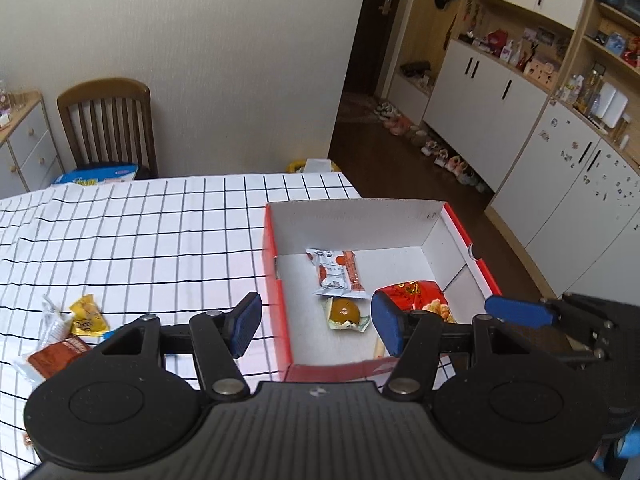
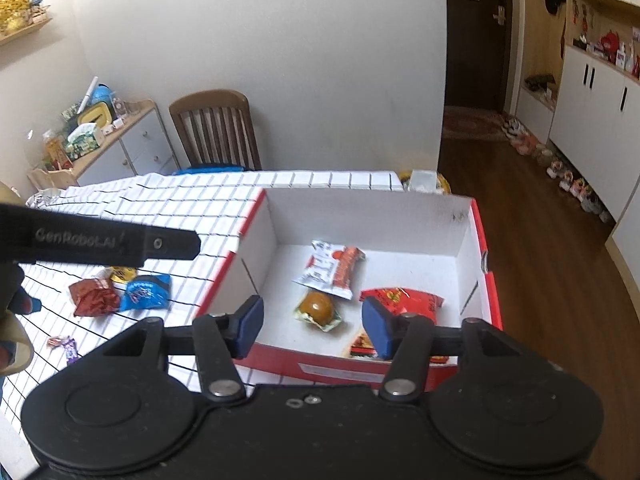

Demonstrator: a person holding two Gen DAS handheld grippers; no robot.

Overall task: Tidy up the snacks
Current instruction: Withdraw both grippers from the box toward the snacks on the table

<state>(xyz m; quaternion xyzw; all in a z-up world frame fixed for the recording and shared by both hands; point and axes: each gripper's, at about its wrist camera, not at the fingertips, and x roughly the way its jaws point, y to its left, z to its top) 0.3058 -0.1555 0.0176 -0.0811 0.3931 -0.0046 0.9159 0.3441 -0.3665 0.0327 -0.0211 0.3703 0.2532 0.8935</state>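
Observation:
A red-and-white cardboard box [image 1: 276, 280] [image 2: 486, 280] stands on the checked tablecloth. Inside lie a white-and-orange packet [image 1: 338, 274] [image 2: 332, 268], a clear-wrapped brown bun [image 1: 345, 312] [image 2: 318, 309] and a red snack bag [image 1: 416, 294] [image 2: 404, 300]. My left gripper [image 1: 316, 326] is open and empty over the box's near left corner. My right gripper [image 2: 312, 328] is open and empty over the box's near wall; it shows in the left wrist view [image 1: 520, 312]. Loose snacks lie left of the box: a yellow packet [image 1: 88, 316], a brown-red packet [image 2: 94, 298], a blue packet [image 2: 146, 292].
A wooden chair [image 1: 110, 124] stands behind the table by the wall. A drawer cabinet [image 2: 132, 148] with clutter is at the far left. White cupboards [image 1: 500, 112] and shoes line the right wall. A small purple candy [image 2: 70, 348] lies near the table's front.

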